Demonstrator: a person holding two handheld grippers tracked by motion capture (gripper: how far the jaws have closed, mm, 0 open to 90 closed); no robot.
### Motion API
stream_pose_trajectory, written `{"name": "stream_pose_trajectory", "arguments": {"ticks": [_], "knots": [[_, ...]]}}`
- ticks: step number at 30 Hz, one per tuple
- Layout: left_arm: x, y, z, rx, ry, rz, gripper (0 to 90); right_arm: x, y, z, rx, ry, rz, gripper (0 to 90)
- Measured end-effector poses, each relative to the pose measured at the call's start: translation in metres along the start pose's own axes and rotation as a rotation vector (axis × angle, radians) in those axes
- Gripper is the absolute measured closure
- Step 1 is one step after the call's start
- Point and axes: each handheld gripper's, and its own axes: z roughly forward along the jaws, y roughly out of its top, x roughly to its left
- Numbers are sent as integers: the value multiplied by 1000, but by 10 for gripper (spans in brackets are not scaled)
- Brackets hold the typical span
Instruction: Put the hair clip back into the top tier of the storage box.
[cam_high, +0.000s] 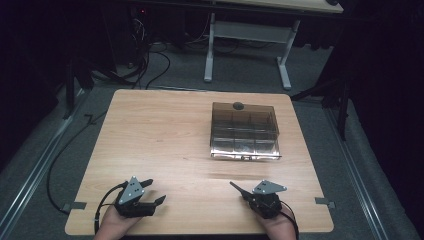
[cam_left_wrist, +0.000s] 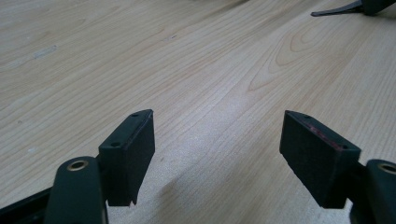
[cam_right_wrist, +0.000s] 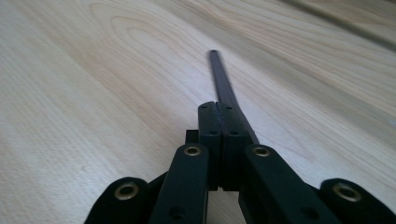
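My left gripper (cam_high: 156, 190) rests low at the table's near left edge. It is open, and bare wood shows between its jaws (cam_left_wrist: 217, 140). My right gripper (cam_high: 246, 194) sits at the near edge right of centre, pointing up and left. Its jaws (cam_right_wrist: 218, 109) are pressed together on a thin black strip (cam_right_wrist: 223, 79), which sticks out ahead just over the wood. The strip's tip (cam_high: 232, 185) points toward the table's middle. The same strip (cam_left_wrist: 334, 10) lies at the top right of the left gripper view. Both grippers are well short of the box.
A smoky see-through compartment box (cam_high: 244, 132) stands closed on the wooden table (cam_high: 160, 135), right of centre toward the back, with a small dark round thing (cam_high: 238, 105) at its far edge. Cables and a white desk frame (cam_high: 247, 40) lie on the floor beyond.
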Motion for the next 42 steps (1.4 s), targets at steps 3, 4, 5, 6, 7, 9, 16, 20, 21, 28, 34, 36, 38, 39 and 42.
{"name": "stream_pose_trajectory", "arguments": {"ticks": [3, 4, 5, 6, 7, 9, 16, 20, 21, 28, 34, 36, 38, 39, 42], "knots": [[0, 0, 0, -7, 4, 1, 271, -6, 0, -1, 6, -22, 25, 900], [0, 0, -1, -7, 4, 2, 271, -9, 0, -1, 5, -29, 33, 900], [0, 0, -1, -7, 3, 1, 271, -11, 0, -1, 7, -40, 42, 900], [0, -1, -1, -6, 3, 1, 271, -13, 0, -1, 6, -45, 49, 900], [0, -1, -1, -7, 4, 1, 271, -16, 1, 0, 6, -51, 59, 900], [-1, -1, -2, -7, 6, 1, 270, -21, 4, 2, 5, -59, 68, 900], [0, -1, -2, -13, 10, -4, 271, -33, 18, 14, -5, -88, 86, 900], [-1, -1, -2, -11, 9, -2, 271, -21, 20, 6, -40, -57, 62, 900], [-1, -1, -2, -10, 8, -1, 270, -17, 20, 6, -47, -30, 53, 900], [-1, -1, -2, -13, 6, 1, 270, 1, 19, 17, -5, 21, 22, 900], [-1, -1, -2, -12, 4, 1, 271, -4, 13, 14, 7, 7, 31, 900], [-1, -1, -2, -11, 3, 2, 271, -6, 9, 9, 5, 4, 41, 900], [-1, -1, -2, -9, 3, 3, 270, -7, 5, 5, 5, -1, 48, 900], [-1, -1, -2, -8, 3, 2, 271, -8, 2, 3, 4, -3, 55, 900], [0, -1, -1, -3, 1, 1, 270, -11, -3, -4, 4, -7, 68, 900]]}}
